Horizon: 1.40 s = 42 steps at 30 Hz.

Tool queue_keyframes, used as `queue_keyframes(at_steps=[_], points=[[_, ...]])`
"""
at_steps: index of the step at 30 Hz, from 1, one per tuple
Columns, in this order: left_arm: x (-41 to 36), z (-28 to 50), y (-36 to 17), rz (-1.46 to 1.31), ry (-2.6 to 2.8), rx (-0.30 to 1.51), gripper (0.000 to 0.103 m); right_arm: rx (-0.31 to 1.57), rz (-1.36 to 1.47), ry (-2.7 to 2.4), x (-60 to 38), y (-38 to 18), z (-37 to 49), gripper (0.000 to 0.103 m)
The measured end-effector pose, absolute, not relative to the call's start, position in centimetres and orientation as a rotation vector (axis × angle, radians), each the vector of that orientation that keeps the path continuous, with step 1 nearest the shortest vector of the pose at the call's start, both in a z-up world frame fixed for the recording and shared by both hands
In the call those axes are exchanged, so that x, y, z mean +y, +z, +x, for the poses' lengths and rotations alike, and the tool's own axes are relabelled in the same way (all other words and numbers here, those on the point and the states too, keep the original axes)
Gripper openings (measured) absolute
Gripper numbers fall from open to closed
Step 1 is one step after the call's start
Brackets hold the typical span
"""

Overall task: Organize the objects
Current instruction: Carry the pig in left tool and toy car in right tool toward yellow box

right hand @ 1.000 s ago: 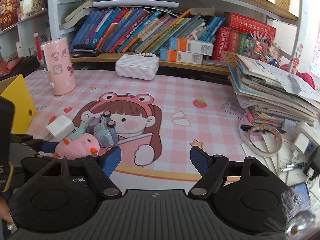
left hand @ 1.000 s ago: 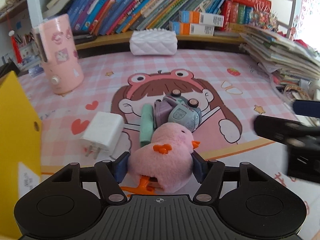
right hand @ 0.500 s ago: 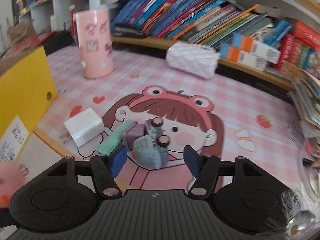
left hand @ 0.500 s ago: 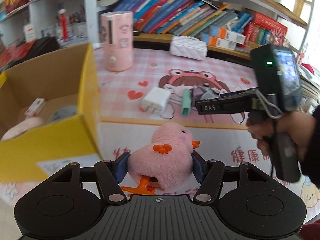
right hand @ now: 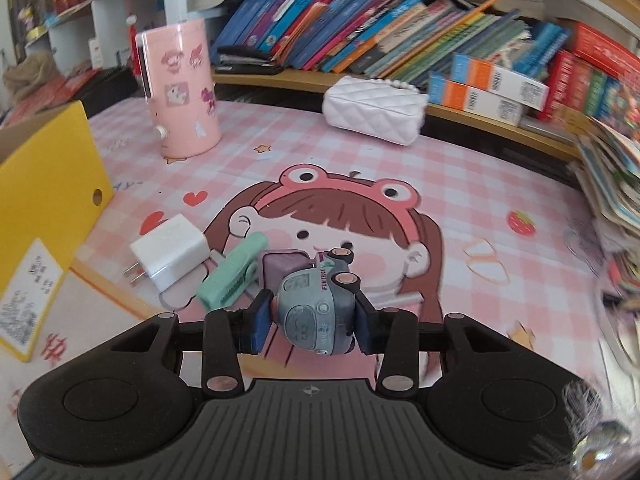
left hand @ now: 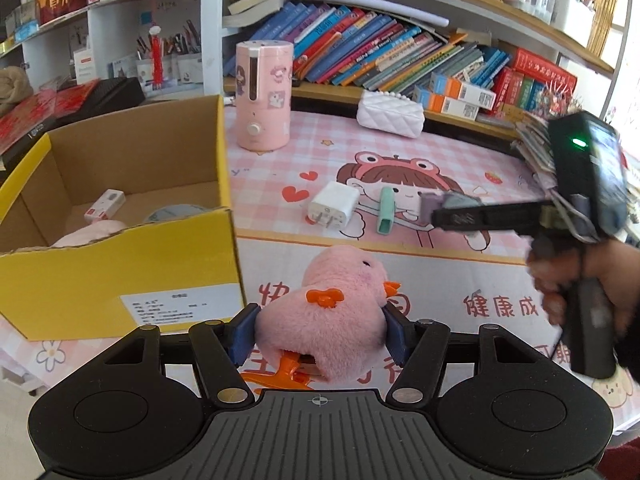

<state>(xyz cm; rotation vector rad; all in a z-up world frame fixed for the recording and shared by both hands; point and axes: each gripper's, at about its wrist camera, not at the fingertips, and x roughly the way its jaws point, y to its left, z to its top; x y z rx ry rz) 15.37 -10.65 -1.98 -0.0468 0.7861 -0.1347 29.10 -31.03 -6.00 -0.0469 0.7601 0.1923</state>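
Left gripper (left hand: 320, 334) fingers are pinching the fluffy pink plush chick (left hand: 334, 316), holding it beside the yellow cardboard box (left hand: 120, 268). Right gripper (right hand: 310, 322) fingers are clamping the grey-blue toy car (right hand: 316, 312) on the bench (right hand: 460, 184).

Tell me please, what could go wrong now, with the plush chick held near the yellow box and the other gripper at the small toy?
1. The left hand-held gripper pinches the soft pink plush chick low on its body; it might slip before reaching the yellow box.
2. The right hand-held gripper closes around the rounded grey toy; the green clip and purple block sit close and may get knocked.
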Motion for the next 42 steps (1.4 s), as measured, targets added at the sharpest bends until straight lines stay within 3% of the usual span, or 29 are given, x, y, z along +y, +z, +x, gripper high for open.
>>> queue_keyframes(at_steps=[10,22,42], points=[[-6.8,12.4,-1.4,-0.099,-0.141,0.75,0.063,0.746,0.066,0.114,-30.0,-2.0,19.1,0.038],[-0.8,7.7,-1.1,-0.148,-0.136,0.741,0.063,0.769,0.033,0.131,-22.9,-1.5,10.8,0.038],[6.8,1.2,-0.4,-0.151,-0.106,0.709,0.063,0.779,-0.043,0.267,-12.6,-1.6,3.4,0.039]])
